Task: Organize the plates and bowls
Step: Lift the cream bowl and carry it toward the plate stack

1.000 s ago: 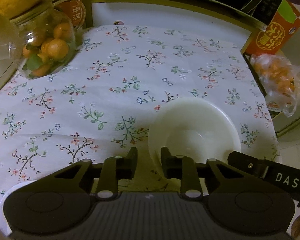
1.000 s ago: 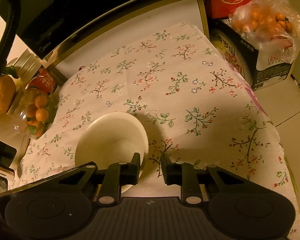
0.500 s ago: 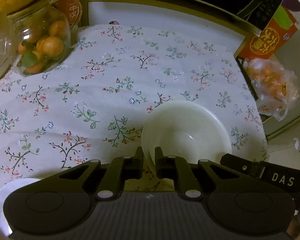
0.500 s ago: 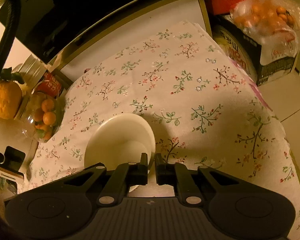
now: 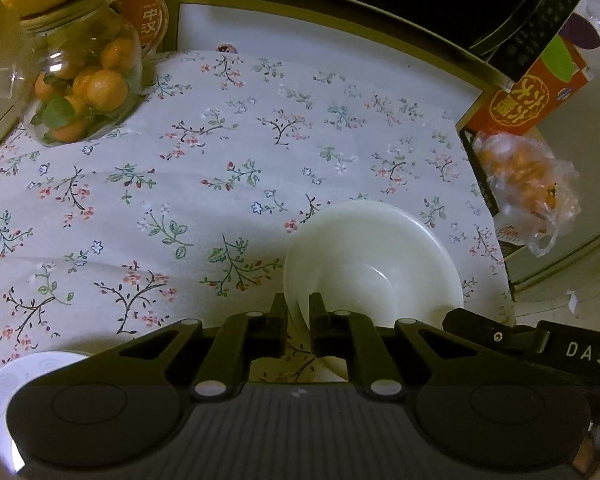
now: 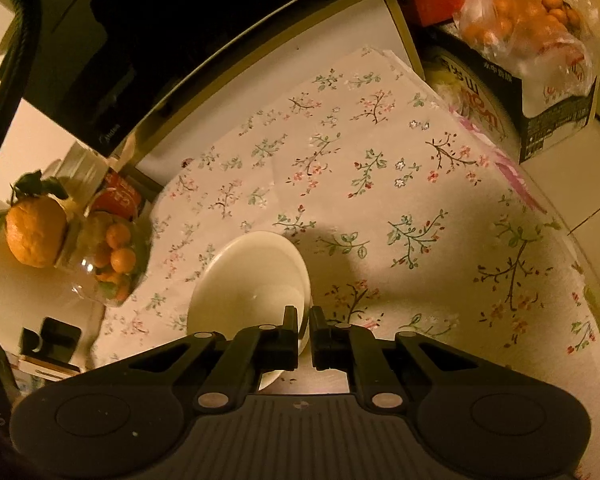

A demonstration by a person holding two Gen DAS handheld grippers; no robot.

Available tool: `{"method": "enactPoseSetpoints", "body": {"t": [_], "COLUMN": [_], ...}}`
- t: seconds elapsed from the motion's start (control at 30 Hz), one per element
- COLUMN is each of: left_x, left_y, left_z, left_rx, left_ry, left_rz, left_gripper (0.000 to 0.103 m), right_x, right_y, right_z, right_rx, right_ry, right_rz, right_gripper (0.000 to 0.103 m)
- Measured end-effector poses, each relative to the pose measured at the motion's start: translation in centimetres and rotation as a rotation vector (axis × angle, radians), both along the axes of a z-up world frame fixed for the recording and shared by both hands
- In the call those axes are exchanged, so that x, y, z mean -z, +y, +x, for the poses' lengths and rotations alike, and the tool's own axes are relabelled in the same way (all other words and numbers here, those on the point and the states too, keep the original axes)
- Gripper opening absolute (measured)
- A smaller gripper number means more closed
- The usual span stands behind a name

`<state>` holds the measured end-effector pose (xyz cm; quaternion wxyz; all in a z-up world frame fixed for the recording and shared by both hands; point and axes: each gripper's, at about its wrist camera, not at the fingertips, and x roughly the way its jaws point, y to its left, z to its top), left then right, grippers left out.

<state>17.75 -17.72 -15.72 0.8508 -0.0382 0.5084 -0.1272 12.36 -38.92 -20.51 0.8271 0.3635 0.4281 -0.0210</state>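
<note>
A white bowl [image 5: 374, 262] is held over the floral tablecloth [image 5: 220, 152]. My left gripper [image 5: 298, 312] is shut on the bowl's near left rim. My right gripper [image 6: 304, 322] is shut on the same bowl [image 6: 246, 284] at its right rim, and the bowl hangs tilted above the cloth in the right wrist view. The right gripper's black body [image 5: 540, 344] shows at the lower right of the left wrist view. A white plate [image 5: 16, 376] with a spiral pattern peeks out at the lower left, partly hidden by my left gripper.
A glass jar of small oranges [image 5: 80, 80] with a large citrus on its lid stands at the far left. A bag of oranges [image 5: 524, 184] and a red box [image 5: 528, 96] lie off the table's right edge. A dark appliance [image 6: 160, 32] stands behind.
Both grippers have closed on the bowl's rim, one on each side. The bowl has risen and tilted off the cloth, and both views have shifted slightly.
</note>
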Motion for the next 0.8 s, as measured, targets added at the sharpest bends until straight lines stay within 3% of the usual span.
{"method": "enactPoseSetpoints", "body": {"t": [0.1, 0.8], "left_x": [-0.2, -2.5], "left_y": [0.0, -0.2], "left_z": [-0.1, -2.0], "left_rx": [0.008, 0.059], "left_ry": [-0.002, -0.042], "left_rz": [-0.007, -0.039], "left_gripper": [0.009, 0.009], "right_x": [0.0, -1.3], "right_y": [-0.4, -1.2], "right_z": [-0.2, -1.6], "right_rx": [0.009, 0.022], "right_ry": [-0.007, -0.031], "right_rz": [0.040, 0.052], "right_gripper": [0.006, 0.008]}}
